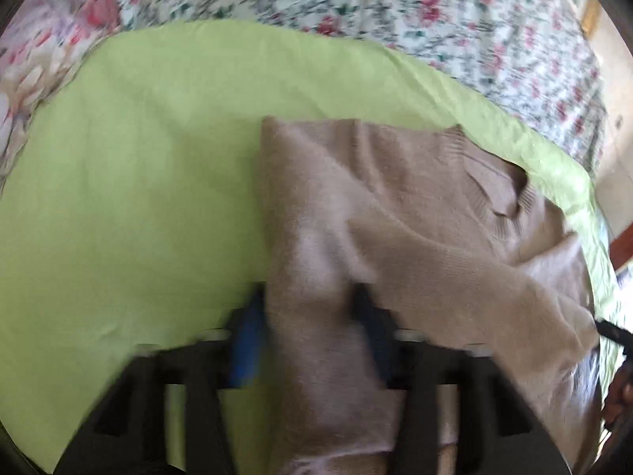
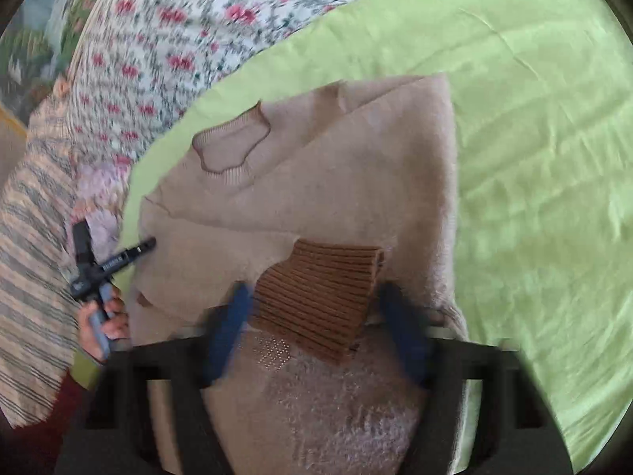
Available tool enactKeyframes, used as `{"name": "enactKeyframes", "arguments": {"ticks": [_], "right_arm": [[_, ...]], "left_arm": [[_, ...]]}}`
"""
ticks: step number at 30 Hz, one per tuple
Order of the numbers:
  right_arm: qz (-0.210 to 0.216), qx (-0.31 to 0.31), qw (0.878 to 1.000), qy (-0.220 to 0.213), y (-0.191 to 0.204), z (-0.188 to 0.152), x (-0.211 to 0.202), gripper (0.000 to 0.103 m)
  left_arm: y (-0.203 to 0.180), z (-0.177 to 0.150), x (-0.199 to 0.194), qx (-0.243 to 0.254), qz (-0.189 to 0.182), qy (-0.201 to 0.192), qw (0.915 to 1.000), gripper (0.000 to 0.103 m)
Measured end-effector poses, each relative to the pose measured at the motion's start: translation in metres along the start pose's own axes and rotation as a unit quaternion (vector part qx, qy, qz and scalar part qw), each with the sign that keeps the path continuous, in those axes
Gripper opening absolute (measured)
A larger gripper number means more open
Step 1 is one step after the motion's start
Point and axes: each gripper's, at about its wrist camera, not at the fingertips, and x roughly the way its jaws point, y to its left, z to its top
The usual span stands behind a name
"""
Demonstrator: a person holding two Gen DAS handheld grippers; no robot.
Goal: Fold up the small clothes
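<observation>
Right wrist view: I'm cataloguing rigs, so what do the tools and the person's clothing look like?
Each tool has two blue fingers on a black frame. The left tool looks black with white lettering and a grey-blue handle. A striped garment shows at the left edge.

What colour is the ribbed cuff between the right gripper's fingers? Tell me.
Darker brown ribbed cuff, clearest in the right wrist view.

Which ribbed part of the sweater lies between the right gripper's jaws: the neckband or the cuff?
The darker brown ribbed cuff, right in front of the jaws; the paler ribbed neckband lies farther up the sweater.
</observation>
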Motion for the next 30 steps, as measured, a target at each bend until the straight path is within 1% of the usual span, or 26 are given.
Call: {"name": "enactKeyframes", "arguments": {"ticks": [1,2,3,4,5,6,8,9,10,11,12,14,15,17,18,19,20,21,23,24,25,26,27,29,30], "right_arm": [[0.004,-0.006,1.0,-0.024,0.004,0.002,-0.01,0.009],[0.015,-0.023,0.997,-0.069,0.013,0.006,-0.03,0.009],[0.016,-0.035,0.995,-0.095,0.017,0.007,-0.043,0.009],[0.007,-0.042,0.992,-0.116,0.021,0.009,-0.053,0.009],[-0.001,-0.042,0.992,-0.121,0.023,0.01,-0.054,0.009],[-0.017,-0.045,0.993,-0.105,0.021,0.011,-0.044,0.009],[-0.048,-0.047,0.995,-0.067,0.016,0.01,-0.02,0.009],[-0.061,-0.045,0.997,-0.032,0.011,0.007,-0.001,0.009],[-0.079,-0.038,0.996,-0.007,0.006,0.005,0.01,0.009],[-0.089,-0.033,0.996,-0.007,0.001,0.003,0.011,0.014],[-0.096,-0.028,0.995,-0.017,-0.001,0.001,0.007,0.023],[-0.151,-0.033,0.987,-0.048,0.004,0.002,-0.009,0.03],[-0.152,-0.037,0.985,-0.069,0.009,0.003,-0.018,0.03],[-0.107,-0.047,0.989,-0.086,0.019,0.004,-0.027,0.03],[-0.074,-0.058,0.992,-0.082,0.026,0.006,-0.026,0.03],[-0.045,-0.069,0.994,-0.066,0.031,0.007,-0.02,0.03],[-0.044,-0.074,0.995,-0.054,0.033,0.006,-0.013,0.03],[-0.062,-0.08,0.994,-0.032,0.032,0.005,-0.001,0.03],[-0.12,-0.068,0.99,0.01,0.016,0.0,0.013,0.03],[-0.14,-0.059,0.988,0.012,0.005,-0.004,0.01,0.03],[-0.137,-0.048,0.989,0.005,-0.001,-0.007,0.001,0.03],[-0.124,-0.032,0.992,-0.001,-0.006,-0.012,-0.013,0.03],[-0.122,-0.026,0.992,-0.009,-0.008,-0.017,-0.029,0.03],[-0.129,-0.032,0.991,-0.025,-0.009,-0.027,-0.053,0.032],[-0.119,-0.03,0.992,-0.035,-0.009,-0.034,-0.07,0.034]], "left_arm": [[-0.001,-0.001,-0.003,0.0,0.006,-0.007,1.0,0.017],[-0.003,-0.003,-0.011,0.001,0.02,-0.028,0.9994,0.01],[-0.003,-0.005,-0.016,0.002,0.028,-0.042,0.9987,0.009],[-0.003,-0.008,-0.022,-0.001,0.037,-0.06,0.9975,0.009],[-0.004,-0.009,-0.024,-0.005,0.04,-0.068,0.9969,0.009],[-0.002,-0.012,-0.024,-0.01,0.046,-0.073,0.9962,0.009],[-0.001,-0.014,-0.019,-0.016,0.056,-0.069,0.9959,0.01],[0.0,-0.014,-0.015,-0.018,0.058,-0.063,0.9961,0.01],[0.003,-0.013,-0.015,-0.02,0.063,-0.062,0.996,0.01],[0.004,-0.012,-0.016,-0.021,0.064,-0.061,0.9958,0.011],[0.005,-0.012,-0.015,-0.019,0.068,-0.061,0.9956,0.011],[0.005,-0.013,-0.012,-0.016,0.078,-0.059,0.9951,0.014],[0.005,-0.013,-0.011,-0.017,0.077,-0.057,0.9952,0.014],[0.002,-0.012,-0.008,-0.013,0.083,-0.056,0.9949,0.015],[0.0,-0.012,-0.007,-0.009,0.088,-0.057,0.9944,0.015],[0.0,-0.013,-0.009,-0.004,0.094,-0.058,0.9939,0.015],[-0.002,-0.014,-0.008,0.0,0.1,-0.058,0.9933,0.015],[-0.003,-0.013,-0.007,0.002,0.102,-0.057,0.9931,0.016],[-0.001,-0.013,-0.006,-0.001,0.099,-0.052,0.9937,0.018],[0.001,-0.013,-0.006,-0.004,0.096,-0.051,0.9941,0.018],[0.002,-0.013,-0.007,-0.005,0.093,-0.049,0.9944,0.019],[0.002,-0.014,-0.01,-0.002,0.09,-0.043,0.995,0.019],[0.002,-0.014,-0.013,0.0,0.089,-0.038,0.9953,0.02],[-0.002,-0.022,-0.029,0.004,0.077,-0.03,0.9966,0.024],[-0.004,-0.028,-0.038,0.004,0.069,-0.027,0.9972,0.027]]}}
